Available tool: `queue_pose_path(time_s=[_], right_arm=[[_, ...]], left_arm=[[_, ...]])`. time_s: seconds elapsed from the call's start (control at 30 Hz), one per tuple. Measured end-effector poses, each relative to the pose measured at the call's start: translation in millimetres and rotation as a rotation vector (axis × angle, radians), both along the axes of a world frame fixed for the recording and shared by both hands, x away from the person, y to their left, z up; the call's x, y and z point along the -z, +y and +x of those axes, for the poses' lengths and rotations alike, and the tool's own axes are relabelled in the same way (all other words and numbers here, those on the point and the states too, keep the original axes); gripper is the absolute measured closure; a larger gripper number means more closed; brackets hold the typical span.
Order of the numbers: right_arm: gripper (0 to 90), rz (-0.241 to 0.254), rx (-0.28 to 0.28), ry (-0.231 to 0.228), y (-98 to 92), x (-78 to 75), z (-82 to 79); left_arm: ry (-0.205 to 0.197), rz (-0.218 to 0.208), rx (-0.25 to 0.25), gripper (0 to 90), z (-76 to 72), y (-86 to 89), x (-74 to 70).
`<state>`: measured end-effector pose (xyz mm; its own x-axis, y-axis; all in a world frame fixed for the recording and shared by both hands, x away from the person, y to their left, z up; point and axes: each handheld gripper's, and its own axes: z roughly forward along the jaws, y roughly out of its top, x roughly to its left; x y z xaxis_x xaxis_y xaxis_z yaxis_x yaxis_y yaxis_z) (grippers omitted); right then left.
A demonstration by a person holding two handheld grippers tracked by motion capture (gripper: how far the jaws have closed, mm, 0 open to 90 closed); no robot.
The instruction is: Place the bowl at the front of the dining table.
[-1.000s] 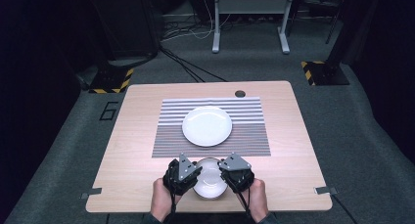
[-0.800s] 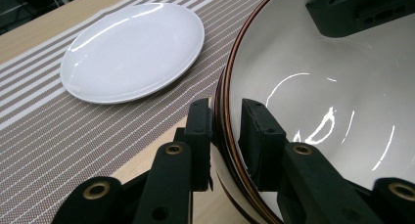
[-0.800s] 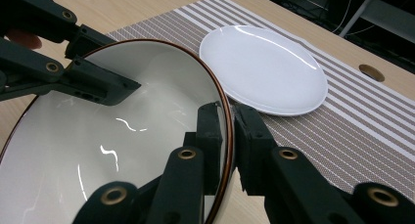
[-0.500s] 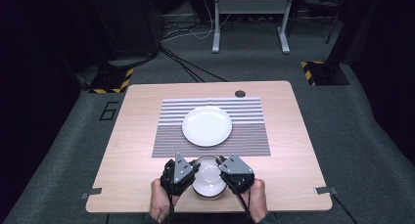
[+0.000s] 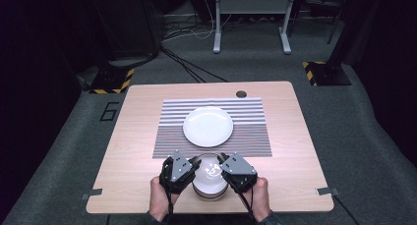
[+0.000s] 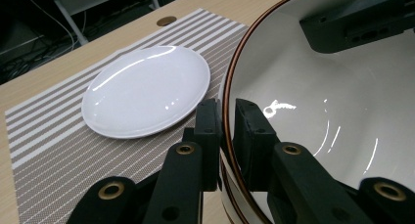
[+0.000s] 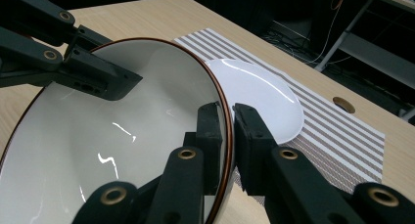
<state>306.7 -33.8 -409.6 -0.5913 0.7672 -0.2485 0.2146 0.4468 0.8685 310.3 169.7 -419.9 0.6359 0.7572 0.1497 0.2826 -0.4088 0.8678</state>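
High view showed me both claws at the near edge of the desk (image 5: pixel 147 136), one on each side of a white bowl (image 5: pixel 210 178). My left claw (image 5: pixel 189 167) had just finished closing, and its jaws pinched the bowl's left wall, one jaw inside and one outside the brown rim. My right claw (image 5: pixel 222 167) gripped the right wall the same way. In the left claw view, the rim ran straight between the two black jaws, with the right claw (image 6: pixel 357 23) across the bowl (image 6: pixel 318 116). Just beyond the bowl, a white plate (image 5: pixel 208 126) lay on a striped mat (image 5: pixel 246 117) at the desk's middle; bowl and plate did not touch.
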Motion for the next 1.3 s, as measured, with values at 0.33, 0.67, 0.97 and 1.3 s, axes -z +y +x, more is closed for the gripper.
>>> queue_pose_path(time_s=[0.33,0.67,0.97,1.3], right_arm=[[81.6,-0.002,0.001,-0.026,1.6,-5.0,1.9],[81.7,0.012,0.001,-0.043,2.6,-8.8,6.0],[81.7,0.015,0.000,-0.052,2.3,-11.5,11.4],[82.0,0.007,-0.006,-0.065,3.7,-13.8,18.4]], left_arm=[[-0.030,-0.007,-0.008,80.9,1.7,1.3,-6.3],[-0.046,-0.006,-0.015,81.2,5.6,2.5,-12.3],[-0.056,-0.006,-0.017,81.1,9.9,2.3,-15.9],[-0.067,-0.001,-0.022,81.1,16.0,3.3,-20.1]])
